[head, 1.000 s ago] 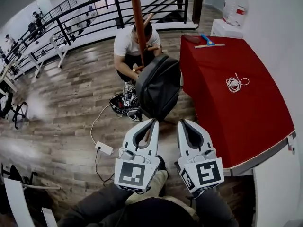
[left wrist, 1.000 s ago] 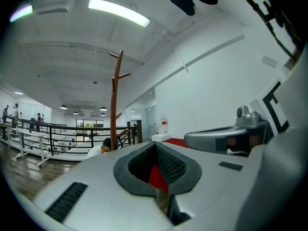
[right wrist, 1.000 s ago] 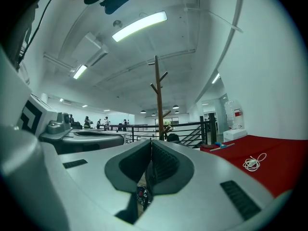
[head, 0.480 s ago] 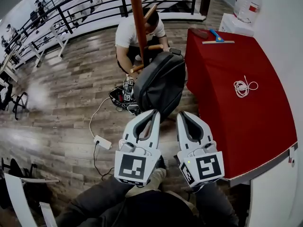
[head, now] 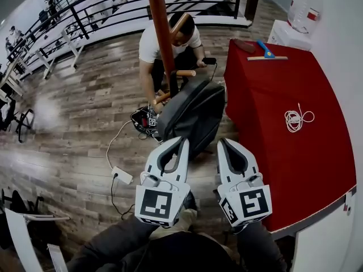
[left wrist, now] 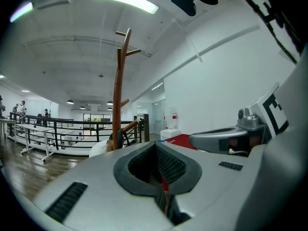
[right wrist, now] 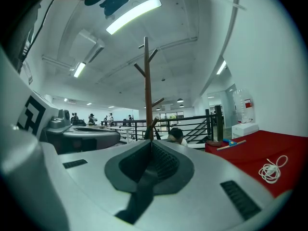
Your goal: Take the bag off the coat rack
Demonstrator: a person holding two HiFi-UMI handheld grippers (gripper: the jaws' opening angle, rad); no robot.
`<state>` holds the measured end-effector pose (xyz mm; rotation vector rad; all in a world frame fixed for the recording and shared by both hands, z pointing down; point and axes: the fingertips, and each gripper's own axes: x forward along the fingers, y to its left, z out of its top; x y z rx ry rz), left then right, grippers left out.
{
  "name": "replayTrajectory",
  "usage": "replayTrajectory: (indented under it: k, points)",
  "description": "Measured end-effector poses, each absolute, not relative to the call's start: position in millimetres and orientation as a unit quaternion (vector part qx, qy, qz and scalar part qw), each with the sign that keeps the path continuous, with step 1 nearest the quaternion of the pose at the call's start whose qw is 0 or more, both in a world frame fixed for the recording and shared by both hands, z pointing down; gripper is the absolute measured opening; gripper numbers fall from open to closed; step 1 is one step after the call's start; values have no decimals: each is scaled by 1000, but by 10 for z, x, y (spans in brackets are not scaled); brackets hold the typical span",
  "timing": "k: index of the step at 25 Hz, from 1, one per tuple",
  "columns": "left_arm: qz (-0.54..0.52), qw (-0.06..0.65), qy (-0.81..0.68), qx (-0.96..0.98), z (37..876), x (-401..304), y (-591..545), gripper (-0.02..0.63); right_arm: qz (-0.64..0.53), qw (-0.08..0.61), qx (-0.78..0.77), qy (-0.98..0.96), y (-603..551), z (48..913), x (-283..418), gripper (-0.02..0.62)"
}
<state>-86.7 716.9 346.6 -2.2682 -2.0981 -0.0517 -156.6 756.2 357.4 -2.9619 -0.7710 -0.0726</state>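
Backpack (head: pixel 190 115): hangs on the coat rack (head: pixel 160 33), just ahead of your grippers.
Left gripper (head: pixel 184 141): your jaws clenched, empty.
Right gripper (head: pixel 222 142): your jaws clenched, empty.

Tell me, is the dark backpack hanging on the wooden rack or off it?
Hanging: the backpack has its top at a peg of the rack pole.

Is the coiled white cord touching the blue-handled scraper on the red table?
Apart. The head view shows bare red tablecloth between the coiled white cord and the blue-handled scraper.
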Motion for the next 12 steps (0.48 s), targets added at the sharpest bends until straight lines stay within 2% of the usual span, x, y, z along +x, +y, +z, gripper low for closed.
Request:
replayTrajectory:
  k: [12]
  points:
    - [-2,14,-664,-748,3347,-538,7537,9,-30,9,-973,-227,8058,3404,-1242,8]
